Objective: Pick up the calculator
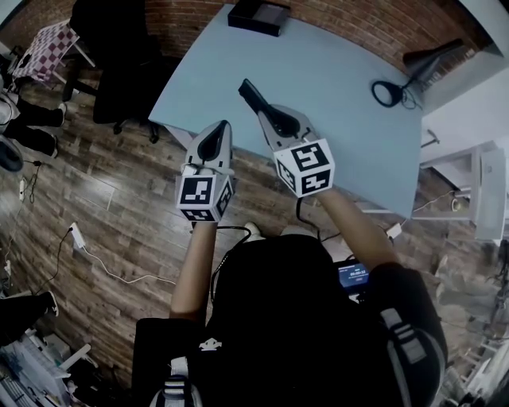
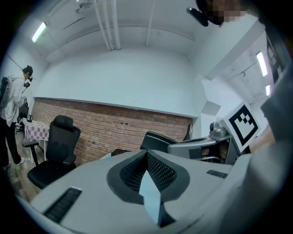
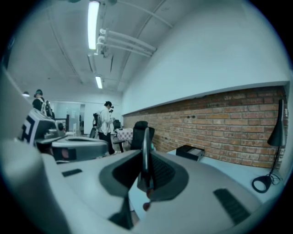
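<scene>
The pale blue desk (image 1: 350,111) fills the middle, with wood floor (image 1: 103,238) around it. A black office chair (image 1: 119,71) stands just beside the desk's left edge. A black box (image 1: 258,16) sits at the far edge by the brick wall (image 1: 350,20); what is in it cannot be told. A black lamp (image 1: 429,57) stands near the far right corner. At the near edge, the left gripper (image 1: 223,125) has its jaws together with nothing in them. The right gripper (image 1: 266,118) is clamped on the calculator (image 1: 251,95), a thin dark slab held in the air over the desk's near edge.
</scene>
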The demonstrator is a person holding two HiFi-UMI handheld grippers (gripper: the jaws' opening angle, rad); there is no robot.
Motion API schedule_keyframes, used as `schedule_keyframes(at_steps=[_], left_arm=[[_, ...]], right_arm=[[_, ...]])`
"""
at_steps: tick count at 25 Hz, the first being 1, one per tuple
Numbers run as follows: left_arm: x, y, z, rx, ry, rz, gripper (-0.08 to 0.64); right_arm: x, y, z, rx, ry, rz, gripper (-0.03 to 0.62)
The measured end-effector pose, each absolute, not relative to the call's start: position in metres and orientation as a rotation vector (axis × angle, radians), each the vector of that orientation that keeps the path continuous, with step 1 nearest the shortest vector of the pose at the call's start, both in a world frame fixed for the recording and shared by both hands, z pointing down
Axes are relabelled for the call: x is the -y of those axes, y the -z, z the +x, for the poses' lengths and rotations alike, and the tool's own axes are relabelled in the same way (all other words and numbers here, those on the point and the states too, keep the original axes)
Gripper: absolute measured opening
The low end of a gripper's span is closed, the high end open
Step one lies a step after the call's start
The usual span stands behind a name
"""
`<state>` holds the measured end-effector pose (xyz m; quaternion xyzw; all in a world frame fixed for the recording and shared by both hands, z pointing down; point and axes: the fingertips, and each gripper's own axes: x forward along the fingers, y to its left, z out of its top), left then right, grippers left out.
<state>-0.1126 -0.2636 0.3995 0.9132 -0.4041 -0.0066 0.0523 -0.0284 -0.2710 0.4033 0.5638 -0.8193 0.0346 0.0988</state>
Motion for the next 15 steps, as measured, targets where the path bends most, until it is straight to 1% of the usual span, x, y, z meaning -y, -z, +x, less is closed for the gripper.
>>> schedule_keyframes(at_steps=[15], left_arm=[[0.232, -0.376, -0.087, 1.241, 0.065, 2.806, 0.008]], right_arm=[[0.234, -0.379, 0.001, 2.453, -0.075, 1.71, 0.057]])
